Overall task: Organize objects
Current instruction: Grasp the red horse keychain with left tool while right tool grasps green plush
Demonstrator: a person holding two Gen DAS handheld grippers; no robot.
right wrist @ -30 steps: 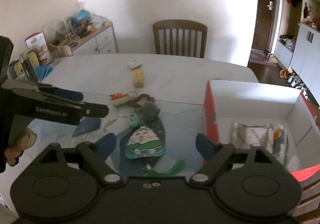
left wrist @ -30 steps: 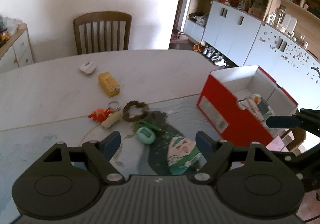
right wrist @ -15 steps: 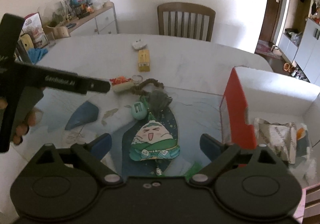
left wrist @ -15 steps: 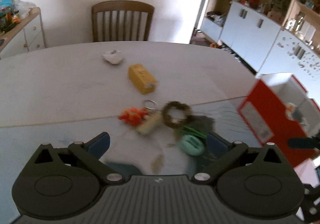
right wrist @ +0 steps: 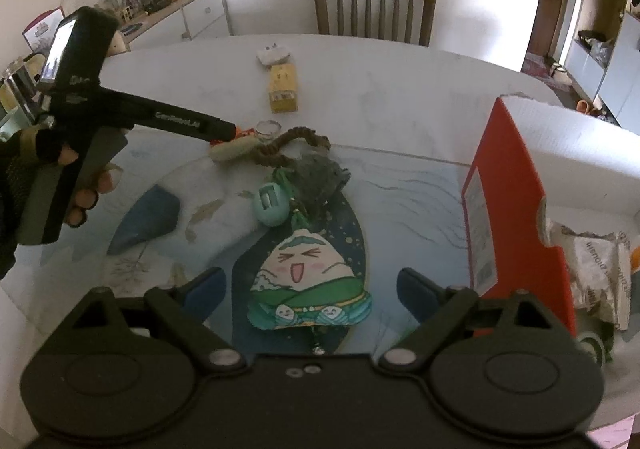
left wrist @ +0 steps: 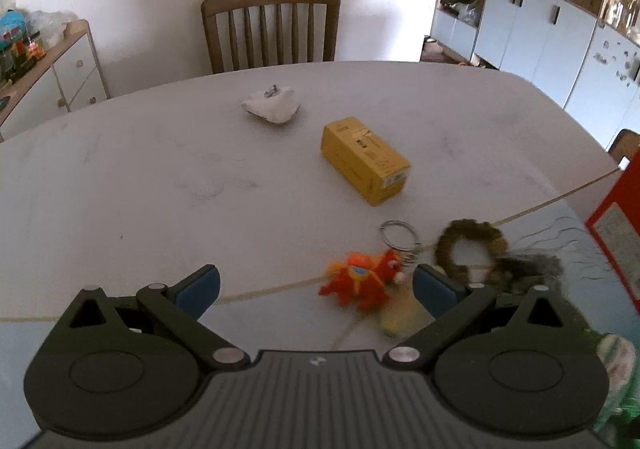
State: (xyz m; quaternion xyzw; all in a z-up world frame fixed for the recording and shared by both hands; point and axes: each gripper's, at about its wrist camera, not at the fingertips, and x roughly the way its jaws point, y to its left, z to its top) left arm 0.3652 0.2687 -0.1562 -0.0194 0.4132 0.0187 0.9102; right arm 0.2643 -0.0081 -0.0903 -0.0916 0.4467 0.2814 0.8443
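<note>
Between spread left jaws, orange keychain toy (left wrist: 360, 283)

A pale table (left wrist: 120, 177) filled mid-frame, with a printed mat (right wrist: 400, 189) laid over its lower part. A white pouch (left wrist: 272, 106) and yellow box (left wrist: 365, 161) were seen at upper centre. Lower down, an orange toy (left wrist: 360, 277), keyring (left wrist: 398, 235), teal charm (right wrist: 271, 205) and dumpling plush (right wrist: 308, 289) were spread. A red box (right wrist: 508, 185) was stood at the right.
</note>
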